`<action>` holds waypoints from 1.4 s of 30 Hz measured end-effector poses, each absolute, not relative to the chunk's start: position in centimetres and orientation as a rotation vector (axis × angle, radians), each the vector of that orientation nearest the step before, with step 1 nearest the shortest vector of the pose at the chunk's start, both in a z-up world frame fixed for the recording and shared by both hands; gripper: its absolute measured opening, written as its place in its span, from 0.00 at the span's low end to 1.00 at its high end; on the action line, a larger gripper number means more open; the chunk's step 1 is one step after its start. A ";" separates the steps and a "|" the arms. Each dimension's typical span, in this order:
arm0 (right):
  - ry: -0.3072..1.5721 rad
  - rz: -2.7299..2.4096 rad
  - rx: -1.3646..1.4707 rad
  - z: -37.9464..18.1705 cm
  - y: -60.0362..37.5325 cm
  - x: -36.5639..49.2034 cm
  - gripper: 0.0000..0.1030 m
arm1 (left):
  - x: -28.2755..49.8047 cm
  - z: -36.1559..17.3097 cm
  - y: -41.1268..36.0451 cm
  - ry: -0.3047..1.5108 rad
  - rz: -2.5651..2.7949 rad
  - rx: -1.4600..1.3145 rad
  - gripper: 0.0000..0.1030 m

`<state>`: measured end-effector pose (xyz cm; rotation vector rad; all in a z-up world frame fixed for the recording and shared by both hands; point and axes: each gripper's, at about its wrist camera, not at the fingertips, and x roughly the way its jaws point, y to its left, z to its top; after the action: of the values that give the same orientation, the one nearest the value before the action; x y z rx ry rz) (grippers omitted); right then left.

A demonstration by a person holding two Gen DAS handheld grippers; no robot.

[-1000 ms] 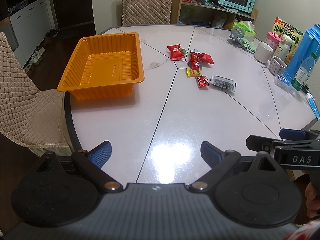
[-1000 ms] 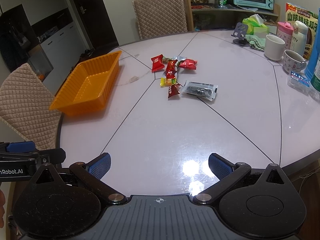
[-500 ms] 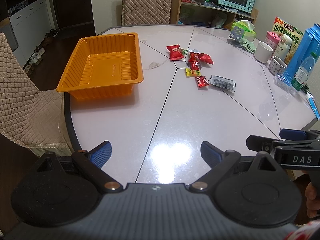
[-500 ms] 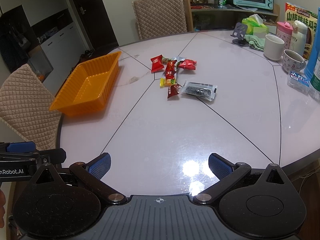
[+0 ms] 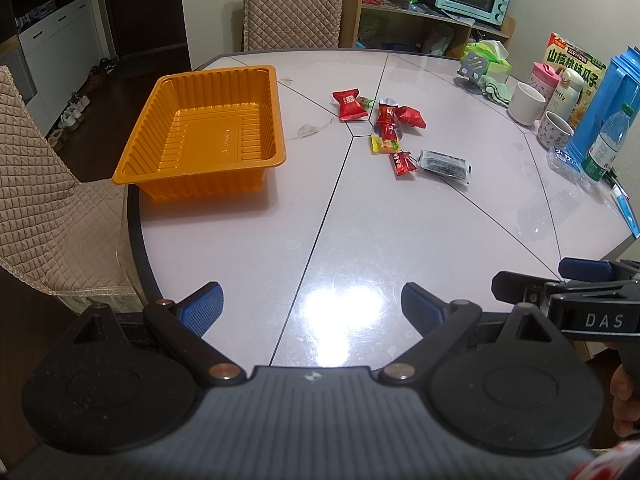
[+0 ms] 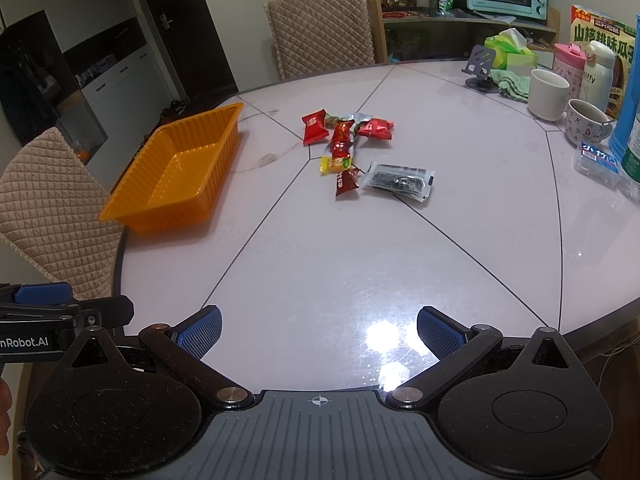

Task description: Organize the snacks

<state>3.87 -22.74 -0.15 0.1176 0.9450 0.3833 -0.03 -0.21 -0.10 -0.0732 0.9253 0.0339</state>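
An empty orange tray sits at the table's left edge. Right of it lies a loose cluster of small snacks: several red packets, a yellow candy and a grey-black packet. My left gripper hangs open over the table's near edge, far from the snacks, nothing between its fingers. My right gripper is open too, beside the left one and equally far back.
White round table with dark seams. Along its right side stand two mugs, a pink bottle, a white flask, a snack box, a blue jug and a water bottle. Quilted chairs stand at the left and far side.
Both views have crept slightly; the snacks sit a touch higher in frame. Nothing on the table has moved, and both grippers have stayed open.
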 end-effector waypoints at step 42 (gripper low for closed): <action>0.920 0.348 0.123 -1.9 -24.1 7.6 1.00 | 5.2 -0.7 -1.1 0.948 -0.056 -0.086 0.92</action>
<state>7.56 -24.11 -1.85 0.1225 0.9196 0.3479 5.17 -1.08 -0.67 -0.0858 0.9480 -0.0561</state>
